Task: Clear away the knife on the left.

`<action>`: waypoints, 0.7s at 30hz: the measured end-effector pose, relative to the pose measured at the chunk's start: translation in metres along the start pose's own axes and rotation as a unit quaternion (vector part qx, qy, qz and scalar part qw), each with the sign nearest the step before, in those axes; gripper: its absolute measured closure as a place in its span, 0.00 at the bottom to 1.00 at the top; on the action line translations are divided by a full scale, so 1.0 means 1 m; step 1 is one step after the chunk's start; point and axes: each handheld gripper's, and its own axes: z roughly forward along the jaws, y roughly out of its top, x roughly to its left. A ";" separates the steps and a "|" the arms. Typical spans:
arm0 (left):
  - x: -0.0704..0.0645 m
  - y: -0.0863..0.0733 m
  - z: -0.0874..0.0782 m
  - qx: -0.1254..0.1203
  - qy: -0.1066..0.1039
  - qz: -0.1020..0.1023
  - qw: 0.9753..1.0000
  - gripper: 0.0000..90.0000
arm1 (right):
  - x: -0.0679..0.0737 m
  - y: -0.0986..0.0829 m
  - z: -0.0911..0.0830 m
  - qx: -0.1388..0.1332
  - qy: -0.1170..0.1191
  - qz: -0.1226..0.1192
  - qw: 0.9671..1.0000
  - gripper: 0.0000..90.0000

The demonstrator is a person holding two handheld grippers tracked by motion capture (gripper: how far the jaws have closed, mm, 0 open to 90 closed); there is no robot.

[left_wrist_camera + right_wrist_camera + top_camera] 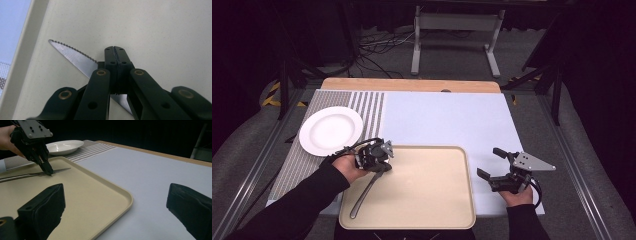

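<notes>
No legible txt, labels, brands or nos. anywhere in these views.

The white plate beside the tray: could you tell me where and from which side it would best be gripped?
Probably by the rim. The white plate lies flat on the striped mat, so only its raised edge gives the fingers something to close on, one above and one slipped beneath. Its near-right edge faces the tray and the left gripper, so a low, nearly level approach from there looks shortest.

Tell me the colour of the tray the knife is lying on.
Beige, a pale cream tray, clearest in the high view.
</notes>
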 end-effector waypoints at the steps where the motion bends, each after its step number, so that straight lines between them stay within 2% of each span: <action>1: 0.000 -0.001 0.000 -0.001 0.000 -0.003 1.000 1.00 | 0.000 0.000 0.000 0.001 0.000 0.000 1.000 0.03; 21: 0.004 -0.018 -0.007 0.004 0.011 -0.007 1.000 1.00 | 0.000 0.000 0.001 0.003 -0.001 0.001 1.000 0.03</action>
